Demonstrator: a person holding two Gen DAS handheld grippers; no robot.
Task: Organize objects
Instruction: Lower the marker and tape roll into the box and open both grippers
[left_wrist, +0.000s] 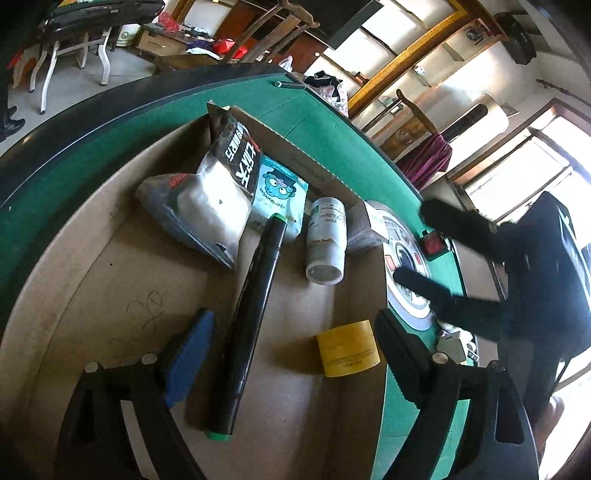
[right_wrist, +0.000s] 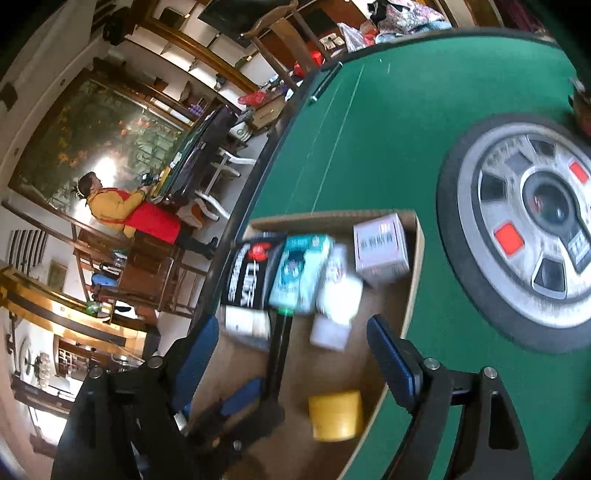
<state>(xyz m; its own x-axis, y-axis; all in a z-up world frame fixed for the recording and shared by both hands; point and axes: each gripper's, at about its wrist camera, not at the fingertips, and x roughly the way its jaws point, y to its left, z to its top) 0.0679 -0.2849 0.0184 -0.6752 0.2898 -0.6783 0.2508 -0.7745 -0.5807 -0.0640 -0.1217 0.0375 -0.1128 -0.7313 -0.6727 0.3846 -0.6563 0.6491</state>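
The black-and-silver snack bag (left_wrist: 218, 184) in the cardboard box carries large white Chinese characters on its black panel, seen upside down and not clearly legible, plus a small red round logo near one corner. The teal pouch (left_wrist: 279, 195) beside it shows a cartoon face above a line of cursive script too small to read. The white bottle (left_wrist: 325, 240) and yellow jar (left_wrist: 349, 349) bear fine print that cannot be made out.
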